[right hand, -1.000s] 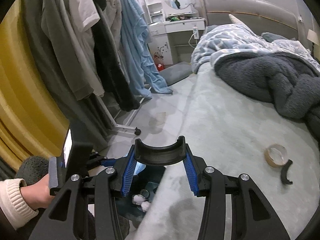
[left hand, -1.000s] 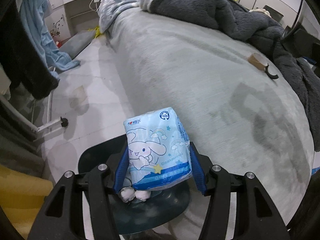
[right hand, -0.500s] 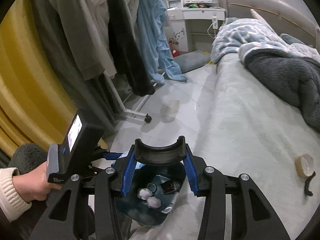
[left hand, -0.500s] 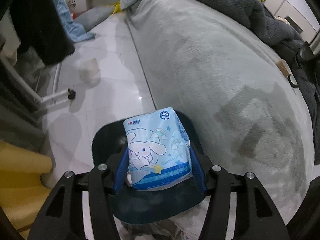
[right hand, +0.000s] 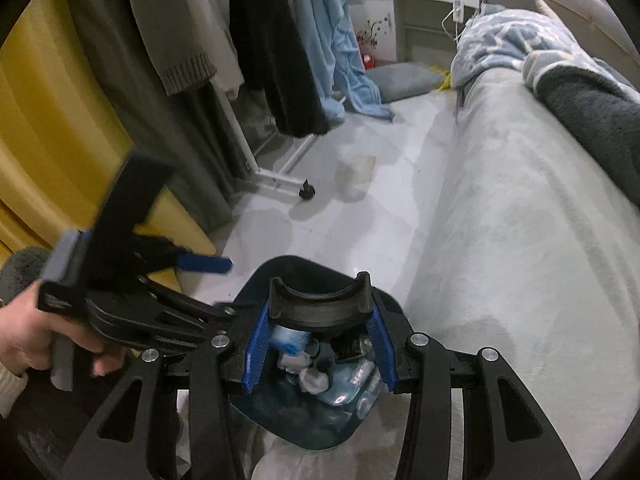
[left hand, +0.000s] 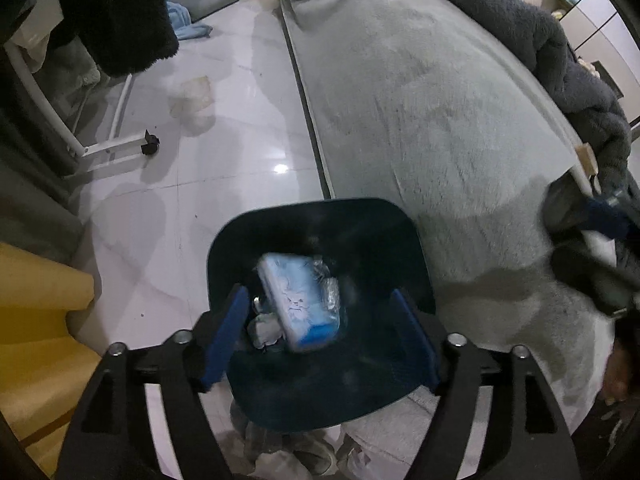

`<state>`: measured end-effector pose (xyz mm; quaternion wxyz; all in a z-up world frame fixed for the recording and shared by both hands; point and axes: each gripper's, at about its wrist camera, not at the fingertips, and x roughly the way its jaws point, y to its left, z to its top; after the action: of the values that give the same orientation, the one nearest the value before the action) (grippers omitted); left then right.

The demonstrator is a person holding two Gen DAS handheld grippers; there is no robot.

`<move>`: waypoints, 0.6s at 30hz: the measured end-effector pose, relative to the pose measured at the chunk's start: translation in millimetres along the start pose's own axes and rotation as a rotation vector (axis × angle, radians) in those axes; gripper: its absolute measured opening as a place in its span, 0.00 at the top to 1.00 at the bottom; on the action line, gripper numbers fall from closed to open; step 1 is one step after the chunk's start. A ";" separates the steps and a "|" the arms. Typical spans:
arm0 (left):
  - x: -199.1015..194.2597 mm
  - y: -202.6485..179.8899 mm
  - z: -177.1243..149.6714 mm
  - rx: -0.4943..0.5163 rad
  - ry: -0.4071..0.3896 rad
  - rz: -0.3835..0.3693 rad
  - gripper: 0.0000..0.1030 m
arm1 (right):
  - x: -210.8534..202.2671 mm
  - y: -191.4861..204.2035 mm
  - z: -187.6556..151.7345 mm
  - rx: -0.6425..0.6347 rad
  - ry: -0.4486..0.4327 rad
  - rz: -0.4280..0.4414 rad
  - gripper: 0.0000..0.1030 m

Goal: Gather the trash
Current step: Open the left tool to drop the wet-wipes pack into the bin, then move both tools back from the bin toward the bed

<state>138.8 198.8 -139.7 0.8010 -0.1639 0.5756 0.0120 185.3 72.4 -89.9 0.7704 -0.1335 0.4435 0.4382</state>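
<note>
Your tissue pack (left hand: 298,300) has left the left gripper (left hand: 320,340), whose jaws now gape empty; it sits blurred inside the bin (left hand: 404,248), wads (left hand: 264,330) at its 8 o'clock. Your right gripper (right hand: 318,350) clamps a black ring (right hand: 318,306) over the bin; bed (left hand: 420,100) at 1 o'clock.

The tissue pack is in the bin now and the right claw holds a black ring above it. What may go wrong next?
1. The ring sits over the bin's near edge; released there, it might fall outside.
2. The left claw hangs open close beside the right claw; they could collide.
3. The pack lies tilted on other trash, so it may shift.
</note>
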 end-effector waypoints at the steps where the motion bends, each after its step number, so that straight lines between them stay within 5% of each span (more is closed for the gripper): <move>1: -1.6 1.1 0.3 -0.002 -0.006 -0.002 0.22 | 3.9 0.2 -0.1 0.000 0.010 0.001 0.55; 18: -55.9 32.0 13.3 -0.046 -0.234 0.007 0.10 | 66.8 9.7 -13.8 -0.012 0.178 -0.020 0.55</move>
<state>125.6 242.2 -92.1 0.8588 -0.1778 0.4782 0.0472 184.6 107.0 -149.5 0.7316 -0.1810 0.5061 0.4194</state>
